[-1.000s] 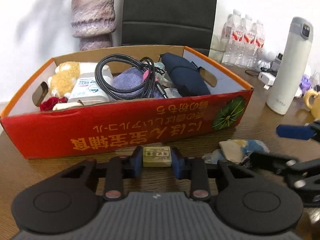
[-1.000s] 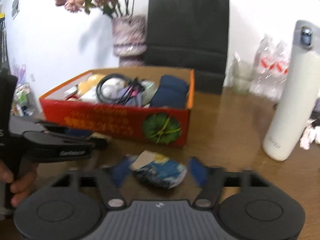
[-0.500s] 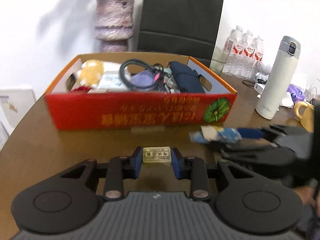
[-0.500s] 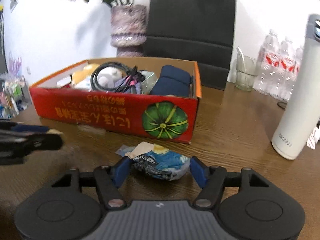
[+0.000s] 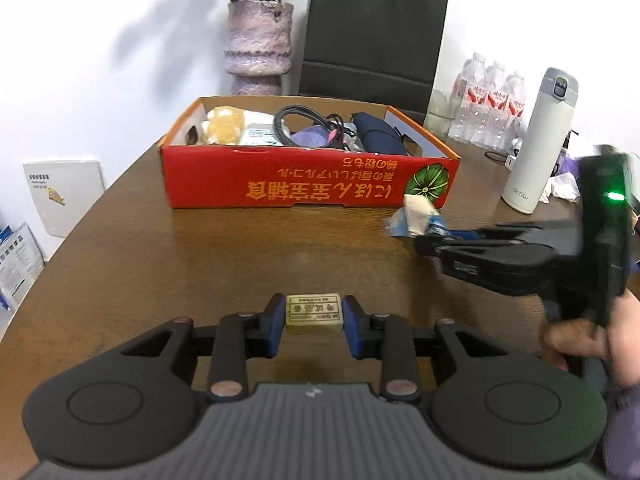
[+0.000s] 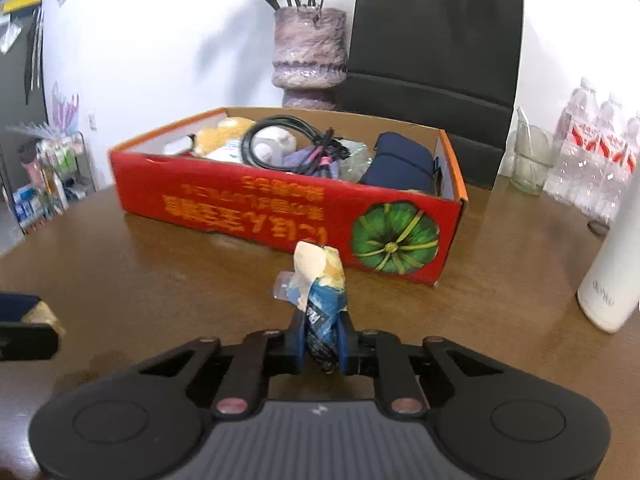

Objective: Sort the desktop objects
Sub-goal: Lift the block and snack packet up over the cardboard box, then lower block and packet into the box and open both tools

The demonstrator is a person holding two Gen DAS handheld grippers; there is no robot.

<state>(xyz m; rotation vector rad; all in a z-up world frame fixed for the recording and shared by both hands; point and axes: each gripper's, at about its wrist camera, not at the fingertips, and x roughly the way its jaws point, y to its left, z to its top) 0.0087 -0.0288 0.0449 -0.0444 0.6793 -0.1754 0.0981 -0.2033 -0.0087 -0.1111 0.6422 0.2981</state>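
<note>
Eraser (image 5: 314,314), a small cream block with a printed label, sits clenched between the blue pads of the left gripper (image 5: 314,326), held above the brown table (image 5: 200,264). From the left wrist view the red cardboard box (image 5: 308,188) lies ahead at about 12 o'clock, well apart from the eraser. The right gripper (image 6: 322,344) is clamped on a crumpled blue and cream wrapper (image 6: 318,292), which sticks up from between its pads; in the left view that same wrapper (image 5: 416,218) shows at 2 o'clock, just in front of the box's pumpkin picture.

Inside the box are a coiled black cable (image 6: 276,136), a dark blue pouch (image 6: 404,166), a yellow plush toy (image 5: 224,130) and some purple cloth (image 5: 310,136).

A white flask (image 5: 538,144) stands on the table at 2 o'clock from the left gripper, beside the box's right end. Behind it is a pack of water bottles (image 5: 488,108). Beyond the box, at 12 o'clock, stand a purple vase (image 6: 310,52) with flowers and a black paper bag (image 6: 436,36). A clear glass (image 6: 530,158) stands at 1 o'clock in the right view.
</note>
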